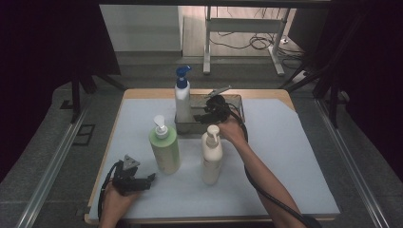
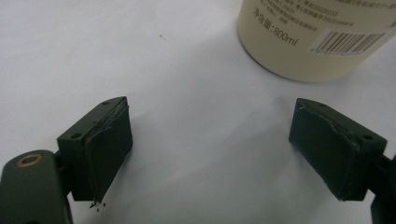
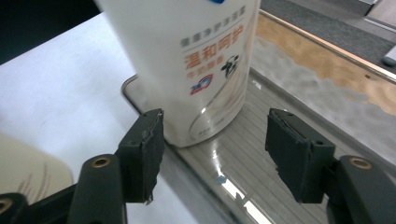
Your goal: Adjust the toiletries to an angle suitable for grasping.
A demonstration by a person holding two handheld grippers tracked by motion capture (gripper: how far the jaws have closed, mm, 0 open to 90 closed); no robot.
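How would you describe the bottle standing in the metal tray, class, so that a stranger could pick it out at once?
Start at the metal tray at the far middle of the white-covered table. At the tray's left end stands a white pump bottle, just ahead of the right gripper, whose jaws are open. It alone has a blue pump head; the green bottle and cream bottle stand nearer, on the table.

Black gripper [image 1: 151, 178] (brass screws), trailing cable [image 1: 266, 194]

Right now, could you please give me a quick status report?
Both grippers open, empty. Right gripper beside blue-pump bottle, upright in metal tray. Nothing blocking.
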